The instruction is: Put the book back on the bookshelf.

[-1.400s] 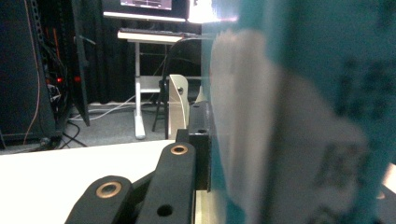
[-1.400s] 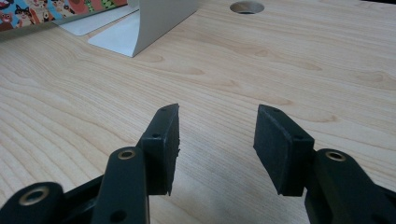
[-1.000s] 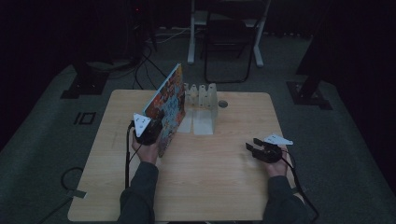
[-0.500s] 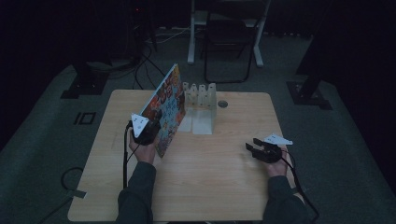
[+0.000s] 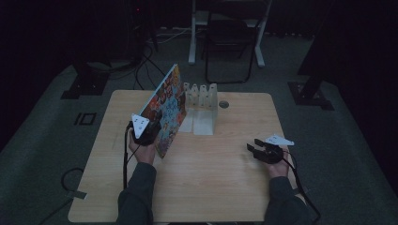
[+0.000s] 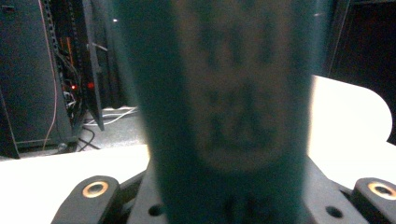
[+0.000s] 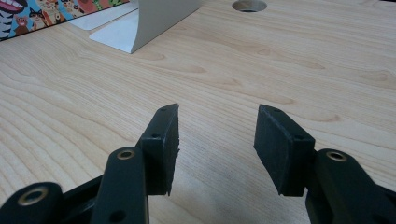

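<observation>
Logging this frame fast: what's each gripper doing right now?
Left gripper: shut on the colourful book, held tilted up off the table.
Right gripper: open, holding nothing, low over the table.

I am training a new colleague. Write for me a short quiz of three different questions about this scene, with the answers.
1. True or false: the right gripper is holding something.
2. What does the left gripper hold?
A. a cup
B. the colourful book
C. a cable
3. Fill in: behind the book, the white rack stands on the ____.

Key: 1. false, its jaws are open and empty above the table. 2. B. 3. table.
</observation>
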Action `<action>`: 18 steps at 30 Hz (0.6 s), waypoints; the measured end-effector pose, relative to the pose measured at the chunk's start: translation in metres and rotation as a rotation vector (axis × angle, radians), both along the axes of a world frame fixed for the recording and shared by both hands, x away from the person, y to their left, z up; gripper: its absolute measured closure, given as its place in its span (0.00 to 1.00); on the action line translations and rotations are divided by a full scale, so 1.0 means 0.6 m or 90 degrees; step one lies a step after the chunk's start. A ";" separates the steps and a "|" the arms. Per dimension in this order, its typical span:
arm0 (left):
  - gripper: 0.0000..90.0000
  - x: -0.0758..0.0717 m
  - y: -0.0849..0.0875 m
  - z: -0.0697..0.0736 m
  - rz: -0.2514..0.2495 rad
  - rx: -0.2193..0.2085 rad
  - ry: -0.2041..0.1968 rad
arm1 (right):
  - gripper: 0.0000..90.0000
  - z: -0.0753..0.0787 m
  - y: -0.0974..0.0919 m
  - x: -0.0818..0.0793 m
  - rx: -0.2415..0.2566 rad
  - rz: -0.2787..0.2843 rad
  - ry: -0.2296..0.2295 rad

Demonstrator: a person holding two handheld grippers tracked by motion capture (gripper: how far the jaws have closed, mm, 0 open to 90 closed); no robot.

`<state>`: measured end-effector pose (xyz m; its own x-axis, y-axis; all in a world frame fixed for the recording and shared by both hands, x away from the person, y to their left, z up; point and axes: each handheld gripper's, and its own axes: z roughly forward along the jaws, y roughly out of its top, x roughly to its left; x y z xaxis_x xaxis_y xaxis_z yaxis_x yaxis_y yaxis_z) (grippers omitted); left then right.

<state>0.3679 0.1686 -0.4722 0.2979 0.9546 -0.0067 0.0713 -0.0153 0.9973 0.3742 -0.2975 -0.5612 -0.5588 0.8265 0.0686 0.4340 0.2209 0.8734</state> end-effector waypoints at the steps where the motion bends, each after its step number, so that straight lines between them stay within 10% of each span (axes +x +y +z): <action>1: 0.83 0.000 0.001 0.000 0.000 0.000 0.000 | 0.55 0.000 0.000 0.000 0.000 0.000 0.000; 18: 0.79 0.001 0.023 -0.007 0.024 0.005 0.005 | 0.55 0.000 0.001 -0.002 -0.001 0.001 0.002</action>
<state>0.3682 0.1822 -0.4766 0.2621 0.9650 -0.0015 0.0794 -0.0200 0.9966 0.3733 -0.2968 -0.5613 -0.5598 0.8257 0.0688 0.4359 0.2229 0.8719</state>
